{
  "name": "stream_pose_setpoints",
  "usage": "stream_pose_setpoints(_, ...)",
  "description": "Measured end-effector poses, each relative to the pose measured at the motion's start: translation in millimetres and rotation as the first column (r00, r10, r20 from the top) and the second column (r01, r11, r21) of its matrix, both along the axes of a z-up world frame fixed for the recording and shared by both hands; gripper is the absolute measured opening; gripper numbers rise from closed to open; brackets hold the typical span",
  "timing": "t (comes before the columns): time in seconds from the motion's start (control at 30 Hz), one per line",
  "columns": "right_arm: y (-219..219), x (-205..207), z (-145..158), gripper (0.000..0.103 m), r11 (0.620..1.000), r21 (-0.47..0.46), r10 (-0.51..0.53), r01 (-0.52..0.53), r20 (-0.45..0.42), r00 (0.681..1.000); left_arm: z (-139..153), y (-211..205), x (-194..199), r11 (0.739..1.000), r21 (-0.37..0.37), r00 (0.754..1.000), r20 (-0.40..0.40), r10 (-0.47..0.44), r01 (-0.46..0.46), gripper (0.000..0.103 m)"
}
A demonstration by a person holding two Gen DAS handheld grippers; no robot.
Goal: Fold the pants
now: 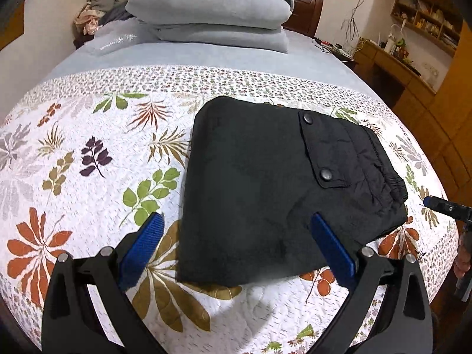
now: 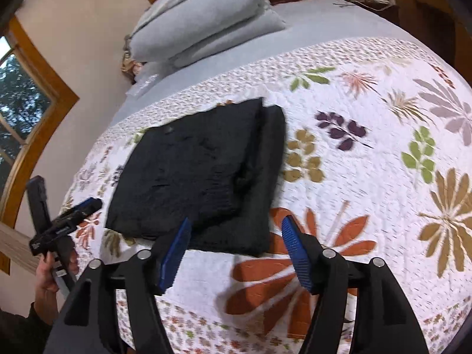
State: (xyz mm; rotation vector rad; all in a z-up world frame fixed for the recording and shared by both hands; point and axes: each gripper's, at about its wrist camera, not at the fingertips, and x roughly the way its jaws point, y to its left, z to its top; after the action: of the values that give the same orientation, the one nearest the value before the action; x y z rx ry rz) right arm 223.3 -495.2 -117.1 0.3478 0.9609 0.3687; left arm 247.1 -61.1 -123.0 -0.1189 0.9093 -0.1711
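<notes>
Nearest, left gripper (image 1: pixel 236 236) spread wide with blue pads (image 1: pixel 143 244) apart, grasping nothing, poised over the near edge of the quilt (image 1: pixel 88 177). Right gripper (image 2: pixel 236 239) likewise released and bare, at the quilt's near edge. Just beyond, black pants (image 1: pixel 259 188) folded into a compact rectangle, flat on the floral quilt toward its near edge, snap-buttoned pocket flap (image 1: pixel 321 150) facing up. Farther back, grey folded bedding (image 1: pixel 206 8) stacked near the headboard (image 1: pixel 306 8).
</notes>
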Motion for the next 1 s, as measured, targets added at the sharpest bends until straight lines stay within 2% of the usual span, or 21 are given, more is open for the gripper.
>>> stream_pose_setpoints(0.07,6,8,-4,0.074,1.0,0.013,0.018,-0.018,-0.014,1.0,-6,3,2,1.0,-0.007,0.999,-0.029,0.024,-0.024,0.1)
stream_pose_setpoints(0.2,21,18,-19,0.071,0.997,0.046,0.062,-0.059,-0.068,0.996,-19,10,3,0.999,-0.012,0.997,-0.06,0.042,-0.043,0.1)
stream_pose_setpoints(0.37,27,28,-38,0.07,0.998,0.049,0.045,-0.04,-0.095,0.994,-31,18,5,0.998,-0.019,0.994,-0.092,0.059,-0.061,0.1)
stream_pose_setpoints(0.4,28,30,-38,0.067,0.999,0.033,0.041,-0.038,-0.087,0.995,-33,19,6,0.998,-0.023,0.993,-0.098,0.06,-0.062,0.1)
stream_pose_setpoints(0.47,31,30,-33,0.048,0.999,-0.012,0.044,-0.045,-0.065,0.997,-34,19,7,0.997,-0.03,0.993,-0.105,0.062,-0.065,0.1)
stream_pose_setpoints(0.53,29,26,-25,0.039,0.998,-0.012,0.06,-0.06,-0.041,0.997,-34,19,8,0.997,-0.03,0.993,-0.104,0.062,-0.065,0.1)
stream_pose_setpoints(0.63,25,20,-16,0.042,0.997,0.015,0.077,-0.077,-0.017,0.997,-34,18,9,0.997,-0.028,0.993,-0.101,0.063,-0.066,0.1)
stream_pose_setpoints(0.67,25,21,-15,0.046,0.997,0.013,0.079,-0.079,-0.02,0.997,-34,18,9,0.997,-0.028,0.993,-0.102,0.064,-0.067,0.1)
stream_pose_setpoints(0.83,34,37,-26,0.047,0.997,-0.016,0.069,-0.07,-0.063,0.996,-32,13,8,0.998,-0.009,0.993,-0.096,0.062,-0.063,0.1)
stream_pose_setpoints(0.9,39,39,-29,0.044,0.995,-0.045,0.082,-0.085,-0.06,0.995,-30,10,6,0.998,0.015,0.995,-0.081,0.063,-0.062,0.1)
stream_pose_setpoints(1.0,43,36,-29,0.025,0.991,-0.097,0.081,-0.087,-0.06,0.995,-27,7,6,0.998,0.04,0.996,-0.069,0.055,-0.052,0.1)
